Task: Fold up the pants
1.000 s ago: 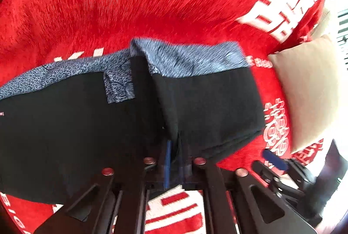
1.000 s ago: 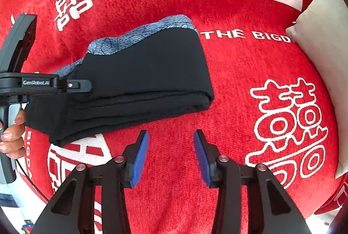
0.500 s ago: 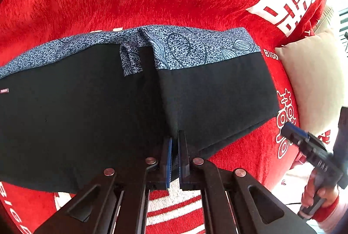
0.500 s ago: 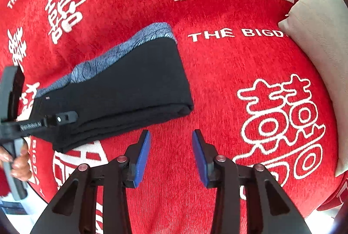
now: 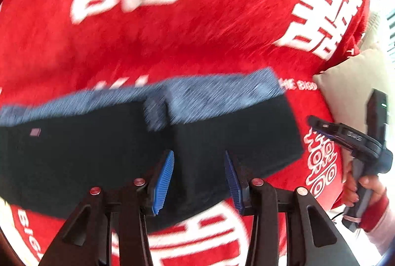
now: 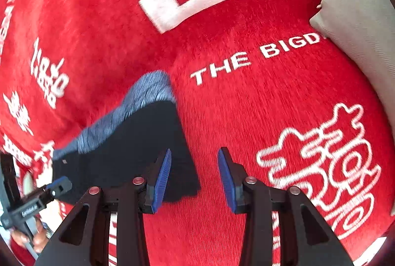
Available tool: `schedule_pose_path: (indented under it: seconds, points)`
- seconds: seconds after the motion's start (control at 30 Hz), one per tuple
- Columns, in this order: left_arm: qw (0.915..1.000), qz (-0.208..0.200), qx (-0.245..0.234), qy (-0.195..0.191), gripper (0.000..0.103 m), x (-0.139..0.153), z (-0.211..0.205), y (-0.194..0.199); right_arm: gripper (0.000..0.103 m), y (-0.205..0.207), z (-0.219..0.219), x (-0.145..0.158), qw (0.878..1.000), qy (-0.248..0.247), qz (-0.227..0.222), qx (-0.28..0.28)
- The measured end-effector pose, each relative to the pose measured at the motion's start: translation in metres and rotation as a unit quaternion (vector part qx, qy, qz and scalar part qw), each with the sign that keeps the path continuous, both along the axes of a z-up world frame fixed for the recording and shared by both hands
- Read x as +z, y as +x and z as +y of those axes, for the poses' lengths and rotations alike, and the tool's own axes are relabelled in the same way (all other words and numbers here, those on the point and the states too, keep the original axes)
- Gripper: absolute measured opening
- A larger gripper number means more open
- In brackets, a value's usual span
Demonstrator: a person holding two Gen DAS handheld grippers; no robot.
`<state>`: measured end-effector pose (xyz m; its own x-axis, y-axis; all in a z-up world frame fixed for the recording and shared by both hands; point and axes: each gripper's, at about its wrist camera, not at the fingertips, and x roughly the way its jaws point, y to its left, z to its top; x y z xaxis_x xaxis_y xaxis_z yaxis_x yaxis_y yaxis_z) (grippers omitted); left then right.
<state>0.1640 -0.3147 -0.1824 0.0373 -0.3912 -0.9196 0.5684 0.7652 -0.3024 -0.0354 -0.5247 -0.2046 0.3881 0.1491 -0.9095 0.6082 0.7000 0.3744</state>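
Left gripper (image 5: 199, 178) fingers spread wide — seemingly above pants (image 5: 98, 154); right gripper (image 6: 193, 179) likewise.

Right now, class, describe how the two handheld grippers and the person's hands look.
Both the left gripper and right gripper are black, with ribbed blue finger pads and small red rivets. The right hand shows a red cuff; white lettering marks the left gripper's body.

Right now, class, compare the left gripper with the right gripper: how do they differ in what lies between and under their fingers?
The left gripper has the folded black pants filling the gap between its fingers; the right gripper has mostly the red blanket there. The pants' folded edge runs past the left gripper on both sides, but reaches only the right gripper's left finger. Both are open, with blue ribbed pads, holding nothing.
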Motion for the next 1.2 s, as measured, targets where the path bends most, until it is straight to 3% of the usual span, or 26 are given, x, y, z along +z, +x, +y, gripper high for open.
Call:
schedule_pose_path:
  seconds: [0.13, 0.23, 0.4, 0.53, 0.63, 0.67, 0.73, 0.93, 0.97, 1.0, 1.03, 1.2]
  points:
    - [0.9998, -0.007, -0.013, -0.011, 0.044, -0.009, -0.045, 0.011, 0.043, 0.025, -0.024, -0.02, 0.998, 0.058, -0.018, -0.016]
    - [0.9998, -0.003, -0.013, 0.012, 0.044, -0.028, -0.064, 0.017, 0.043, 0.047, -0.034, -0.036, 0.994, 0.108, -0.033, -0.014]
    - [0.999, 0.016, 0.003, 0.042, 0.044, -0.055, -0.051, 0.019, 0.043, 0.072, -0.034, -0.071, 0.981, 0.189, -0.047, 0.011]
    - [0.9989, 0.025, -0.01, 0.037, 0.044, -0.063, -0.036, 0.004, 0.033, 0.063, -0.034, -0.079, 0.968, 0.244, -0.057, -0.001]
    - [0.9983, -0.013, -0.036, 0.044, 0.044, -0.064, -0.037, -0.009, 0.033, 0.052, -0.029, -0.076, 0.974, 0.223, -0.034, -0.006]
    - [0.9982, -0.017, -0.035, 0.046, 0.044, -0.063, -0.038, -0.01, 0.033, 0.053, -0.027, -0.076, 0.977, 0.211, -0.025, -0.005]
    - [0.9985, -0.012, -0.029, 0.046, 0.044, -0.062, -0.038, -0.009, 0.048, 0.058, -0.021, -0.071, 0.985, 0.173, -0.008, -0.003]
    - [0.9979, -0.023, -0.023, 0.056, 0.044, -0.051, -0.027, -0.014, 0.05, 0.055, 0.008, -0.041, 0.995, 0.092, 0.014, 0.028]
    - [0.9977, -0.025, -0.02, 0.06, 0.051, -0.048, -0.025, -0.015, 0.051, 0.052, 0.014, -0.038, 0.996, 0.083, 0.015, 0.029]
    - [0.9977, -0.027, -0.012, 0.06, 0.064, -0.044, -0.022, -0.018, 0.052, 0.046, 0.02, -0.034, 0.997, 0.073, 0.019, 0.029]
    - [0.9981, -0.028, -0.008, 0.054, 0.068, -0.041, -0.018, -0.019, 0.054, 0.039, 0.025, -0.029, 0.997, 0.062, 0.023, 0.028]
    - [0.9985, -0.025, 0.012, 0.047, 0.068, -0.03, -0.001, -0.026, 0.058, 0.018, 0.043, -0.015, 0.999, 0.035, 0.033, 0.024]
